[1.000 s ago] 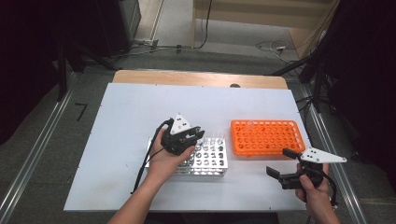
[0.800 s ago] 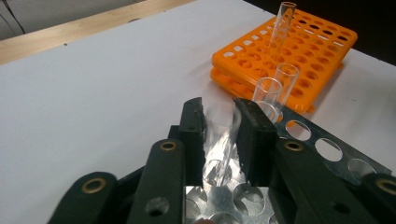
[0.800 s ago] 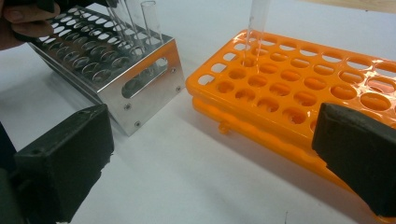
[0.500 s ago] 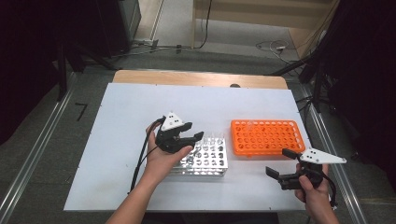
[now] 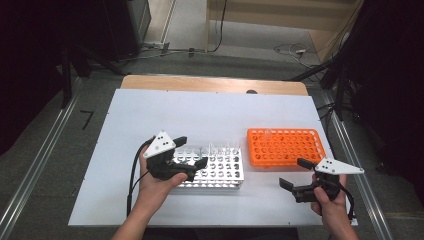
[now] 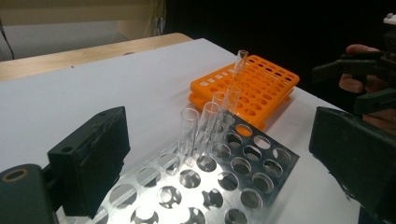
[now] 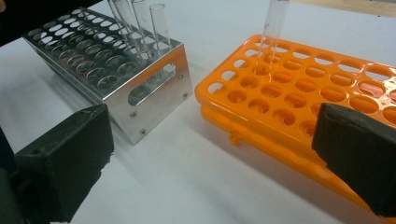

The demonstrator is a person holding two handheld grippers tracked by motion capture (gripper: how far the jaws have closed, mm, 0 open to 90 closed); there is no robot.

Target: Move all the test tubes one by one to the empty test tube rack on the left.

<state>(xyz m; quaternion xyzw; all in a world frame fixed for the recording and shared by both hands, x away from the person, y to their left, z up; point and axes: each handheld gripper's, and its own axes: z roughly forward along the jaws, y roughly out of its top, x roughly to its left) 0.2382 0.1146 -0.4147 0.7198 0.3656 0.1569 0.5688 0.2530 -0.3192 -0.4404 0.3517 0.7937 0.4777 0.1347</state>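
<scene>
In the high view, found the left gripper (image 5: 191, 151) low over the near-left part of a silver perforated metal rack (image 5: 220, 172), jaws spread apart and holding nothing. Found the right gripper (image 5: 295, 173) near the front-right edge of the white table (image 5: 200, 115), just in front of a flat orange plastic rack (image 5: 287, 147), likewise spread wide and empty. Counted two racks, side by side and near each other but apart. Made out a short row of clear thin-walled test tubes (image 5: 222, 148) standing upright along the far edge of the metal rack, and a single clear tube (image 5: 268, 134) in a far-left hole of the orange rack. In the left gripper view, counted four tubes in the metal rack, one behind another, plus the one in the orange rack beyond: five in all, as far as could be told. Saw many empty holes in both racks. In the right gripper view, saw three of the metal rack's tubes, cut off by the top edge, and the lone tube leaning a little in its hole. Judged the tubes light, stiff, smooth and slippery, and easy to crack if made of glass. Would take hold on the bare upper part above the rack, with mild pressure, and lift straight up along the hole.
</scene>
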